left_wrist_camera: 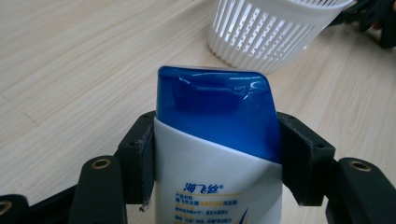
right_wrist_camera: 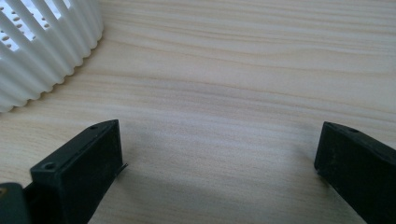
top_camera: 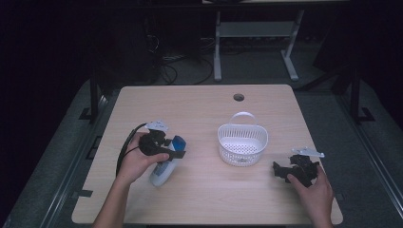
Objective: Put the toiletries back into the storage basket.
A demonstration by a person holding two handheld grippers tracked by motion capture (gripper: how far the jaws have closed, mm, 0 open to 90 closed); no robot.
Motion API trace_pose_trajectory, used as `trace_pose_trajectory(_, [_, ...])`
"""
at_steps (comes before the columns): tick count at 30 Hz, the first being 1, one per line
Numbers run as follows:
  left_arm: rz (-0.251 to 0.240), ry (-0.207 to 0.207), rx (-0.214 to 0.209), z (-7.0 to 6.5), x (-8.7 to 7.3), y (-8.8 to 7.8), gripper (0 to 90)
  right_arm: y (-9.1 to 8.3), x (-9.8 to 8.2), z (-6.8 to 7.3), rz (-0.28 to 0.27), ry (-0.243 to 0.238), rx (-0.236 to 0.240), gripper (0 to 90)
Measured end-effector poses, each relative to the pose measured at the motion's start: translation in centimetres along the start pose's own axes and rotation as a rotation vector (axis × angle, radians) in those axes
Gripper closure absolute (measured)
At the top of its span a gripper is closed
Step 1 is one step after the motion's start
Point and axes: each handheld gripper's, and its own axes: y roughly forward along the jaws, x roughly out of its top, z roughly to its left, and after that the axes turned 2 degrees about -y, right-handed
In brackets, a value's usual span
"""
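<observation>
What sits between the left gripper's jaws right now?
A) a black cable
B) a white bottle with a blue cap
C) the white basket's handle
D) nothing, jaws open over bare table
B: in the left gripper view the left gripper has its two black jaws pressed against either side of the white bottle, just below its blue cap; the white basket stands apart behind it.

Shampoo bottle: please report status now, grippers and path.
Left gripper shut on shampoo bottle, blue cap toward the white basket. Right gripper open, nothing between its jaws, beside the basket. Table bare between bottle and basket.
</observation>
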Motion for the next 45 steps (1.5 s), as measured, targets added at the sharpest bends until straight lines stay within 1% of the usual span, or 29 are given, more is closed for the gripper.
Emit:
trace_pose_trajectory(1, [-0.004, -0.001, -0.005, 0.0, 0.0, -0.2, 37.3, 0.0, 0.0, 0.0, 0.0, 0.0, 0.0, 0.5])
trace_pose_trajectory(3, [-0.028, -0.006, -0.026, 0.2, 0.0, -0.5, 37.4, 0.0, 0.0, 0.0, 0.0, 0.001, 0.0, 0.4])
trace_pose_trajectory(6, [-0.061, -0.004, -0.054, 0.4, -0.1, -1.0, 37.4, 0.0, 0.0, 0.0, 0.0, 0.0, 0.0, 0.4])
trace_pose_trajectory(7, [-0.069, -0.004, -0.06, 0.4, 0.0, -1.1, 37.4, 0.0, 0.0, 0.0, 0.0, 0.0, 0.0, 0.4])
trace_pose_trajectory(9, [-0.098, 0.003, -0.067, 0.4, 0.0, -1.6, 37.4, 0.0, 0.0, 0.0, 0.0, 0.001, 0.0, 0.4])
trace_pose_trajectory(11, [-0.123, 0.013, -0.073, 0.4, 0.1, -1.9, 37.4, 0.0, 0.0, 0.0, 0.0, 0.0, 0.0, 0.4])
trace_pose_trajectory(12, [-0.138, 0.025, -0.078, 0.4, 0.1, -2.1, 37.4, 0.0, 0.0, 0.0, 0.0, 0.0, 0.0, 0.4])
trace_pose_trajectory(15, [-0.195, 0.045, -0.099, 0.5, 0.1, -2.6, 37.4, 0.0, 0.0, 0.0, 0.0, 0.0, 0.0, 0.4])
trace_pose_trajectory(18, [-0.239, 0.067, -0.115, 0.5, 0.2, -2.9, 37.4, 0.0, 0.0, 0.0, 0.0, 0.0, 0.0, 0.4])
trace_pose_trajectory(22, [-0.295, 0.09, -0.138, 0.4, 0.2, -3.1, 37.3, 0.0, 0.0, 0.0, 0.0, 0.001, 0.0, 0.4])
trace_pose_trajectory(25, [-0.331, 0.097, -0.16, 0.4, 0.2, -3.3, 37.4, 0.0, 0.0, 0.0, 0.0, 0.001, 0.0, 0.4])
trace_pose_trajectory(28, [-0.355, 0.095, -0.181, 0.4, 0.1, -3.3, 37.3, 0.0, 0.0, 0.0, 0.0, 0.0, 0.0, 0.5])
trace_pose_trajectory(34, [-0.37, 0.095, -0.184, 0.5, 0.3, -3.4, 37.4, 0.0, 0.0, 0.0, 0.0, 0.0, 0.0, 0.4])
trace_pose_trajectory(40, [-0.386, 0.111, -0.191, 0.2, 1.2, -3.7, 37.4, 0.0, 0.0, 0.0, 0.0, 0.0, 0.001, 0.4])
trace_pose_trajectory(41, [-0.387, 0.121, -0.188, 0.1, 1.5, -3.7, 37.4, 0.0, 0.0, 0.0, 0.0, 0.001, 0.001, 0.4])
trace_pose_trajectory(45, [-0.391, 0.138, -0.188, -0.2, 2.3, -3.7, 37.3, 0.0, 0.0, 0.0, -0.001, 0.0, 0.0, 0.4])
